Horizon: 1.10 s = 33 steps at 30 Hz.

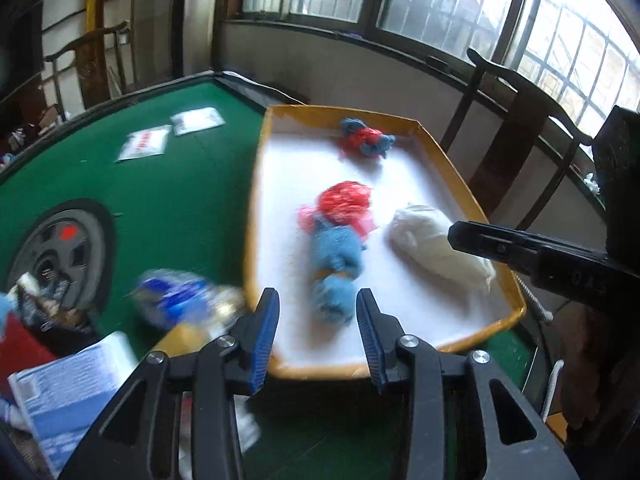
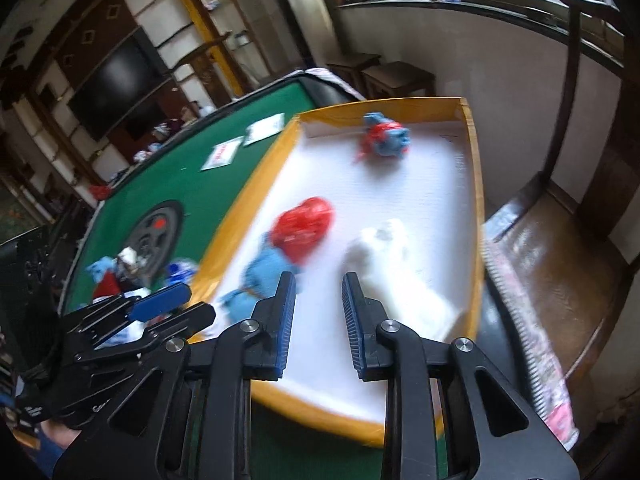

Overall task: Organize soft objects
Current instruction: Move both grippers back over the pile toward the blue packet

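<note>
Both the left gripper (image 1: 317, 310) and right gripper (image 2: 319, 294) stand apart, empty, above the yellow-rimmed white tray (image 1: 256, 200); the next soft item on the green felt desk (image 1: 192, 184) wants a central, gentle pinch.

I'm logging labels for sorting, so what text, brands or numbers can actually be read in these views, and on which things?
Nothing reads clearly.
White packets: red print, blurred.
Blue-and-white package: fine print, too small.
Right gripper body: embossed marks, possibly digits, not legible.
Blue wrapper: motion-blurred.
Patterned cloth: blurred.

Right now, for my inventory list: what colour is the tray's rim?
Yellow-orange rim, white inside; clearest in the right wrist view.
</note>
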{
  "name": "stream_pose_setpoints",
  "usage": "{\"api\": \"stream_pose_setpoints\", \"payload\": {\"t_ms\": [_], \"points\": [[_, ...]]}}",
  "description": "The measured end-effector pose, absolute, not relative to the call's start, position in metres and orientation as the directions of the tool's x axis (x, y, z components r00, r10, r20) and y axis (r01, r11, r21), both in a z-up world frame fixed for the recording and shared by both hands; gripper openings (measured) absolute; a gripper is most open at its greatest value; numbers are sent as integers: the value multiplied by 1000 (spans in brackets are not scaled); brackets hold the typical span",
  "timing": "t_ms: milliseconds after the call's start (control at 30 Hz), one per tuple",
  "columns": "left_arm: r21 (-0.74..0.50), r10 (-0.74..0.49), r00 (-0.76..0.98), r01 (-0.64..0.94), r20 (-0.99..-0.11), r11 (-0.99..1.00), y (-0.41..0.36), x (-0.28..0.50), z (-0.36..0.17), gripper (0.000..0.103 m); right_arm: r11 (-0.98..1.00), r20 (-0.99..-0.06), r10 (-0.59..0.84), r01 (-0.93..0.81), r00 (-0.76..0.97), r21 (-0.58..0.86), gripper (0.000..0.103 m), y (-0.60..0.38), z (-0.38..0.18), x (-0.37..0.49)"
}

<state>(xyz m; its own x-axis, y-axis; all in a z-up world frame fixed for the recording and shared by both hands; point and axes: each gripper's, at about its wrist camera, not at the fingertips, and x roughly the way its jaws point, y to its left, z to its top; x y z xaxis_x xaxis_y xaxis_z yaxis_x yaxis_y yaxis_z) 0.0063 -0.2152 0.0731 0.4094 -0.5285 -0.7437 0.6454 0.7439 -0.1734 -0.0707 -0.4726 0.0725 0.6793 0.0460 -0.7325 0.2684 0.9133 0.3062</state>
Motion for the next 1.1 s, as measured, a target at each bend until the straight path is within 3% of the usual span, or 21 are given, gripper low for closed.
{"api": "stream_pose_setpoints", "payload": {"t_ms": [267,333,500,667,867,1100], "points": [[-197,-485,546,501,-684,843,-96,-4,94,42,935,-707,200,84,678,344,24,-401,85,-68],[-205,-450,590,435,-671,877,-64,-4,93,53,932,-704,267,10,658,363,24,-375,86,-60],[-186,-312,687,253,-656,949,12,-3,76,55,931,-724,338,-103,602,350,24,-314,75,-29],[-225,-289,673,184,-681,957,40,11,55,55,911,-732,402,-164,550,378,24,-261,59,22],[-254,-311,679,187,-665,949,48,8,62,55,916,-771,384,-99,508,390,24,-238,27,75],[-326,-343,664,155,-664,932,67,12,60,56,839,-737,536,-160,412,521,24,-220,20,19]]}}
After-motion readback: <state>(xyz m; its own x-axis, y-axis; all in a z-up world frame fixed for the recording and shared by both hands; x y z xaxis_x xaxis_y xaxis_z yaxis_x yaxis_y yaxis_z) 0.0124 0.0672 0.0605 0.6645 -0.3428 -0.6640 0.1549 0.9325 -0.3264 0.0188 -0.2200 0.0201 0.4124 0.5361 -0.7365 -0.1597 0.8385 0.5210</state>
